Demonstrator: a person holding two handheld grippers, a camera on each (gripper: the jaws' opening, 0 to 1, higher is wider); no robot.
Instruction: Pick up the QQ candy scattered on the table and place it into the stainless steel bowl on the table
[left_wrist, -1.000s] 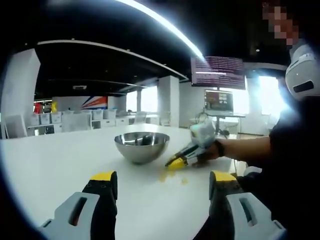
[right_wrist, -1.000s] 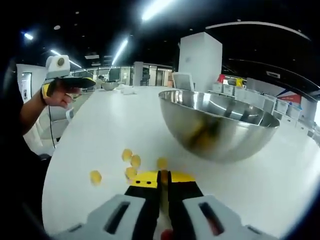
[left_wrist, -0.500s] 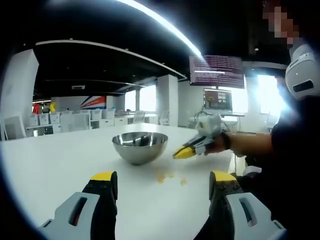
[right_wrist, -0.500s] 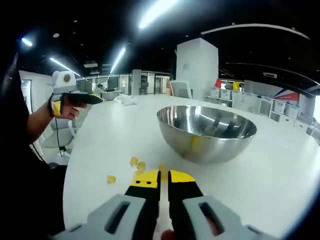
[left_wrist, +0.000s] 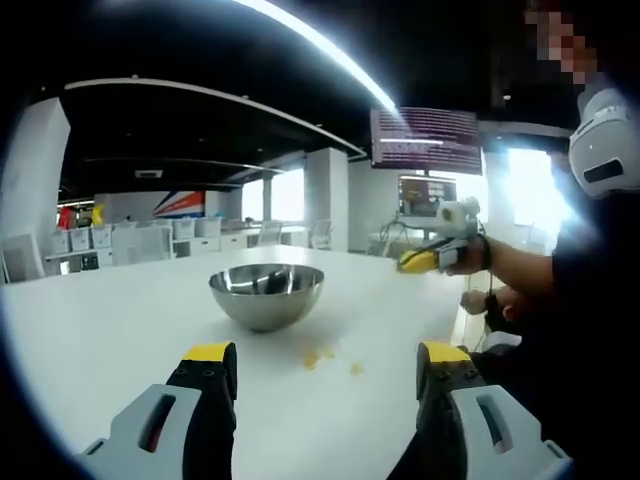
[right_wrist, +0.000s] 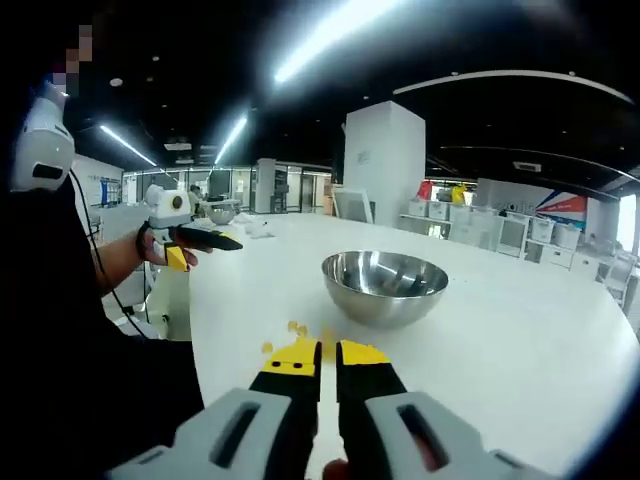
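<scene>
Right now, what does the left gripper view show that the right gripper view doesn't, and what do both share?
Left gripper view: the left gripper with jaws wide apart, and the right gripper held up off the table. Right gripper view: the right gripper's jaws together, and the left gripper seen from the side. Both: the stainless steel bowl and yellow candies scattered beside it.

This is a large open-plan office or demo hall, with a dark ceiling crossed by long strip lights (left_wrist: 330, 50) and thick white pillars (right_wrist: 385, 160) standing between work areas. A big white desk (left_wrist: 100, 330) curves through the foreground, and behind it hang a wall screen (left_wrist: 428, 140) full of text lines and a smaller monitor (left_wrist: 425, 197) on a stand. White chairs (left_wrist: 25, 258) and rows of white storage bins (right_wrist: 470, 215) line the far side, with bright windows (left_wrist: 525, 195) beyond.
</scene>
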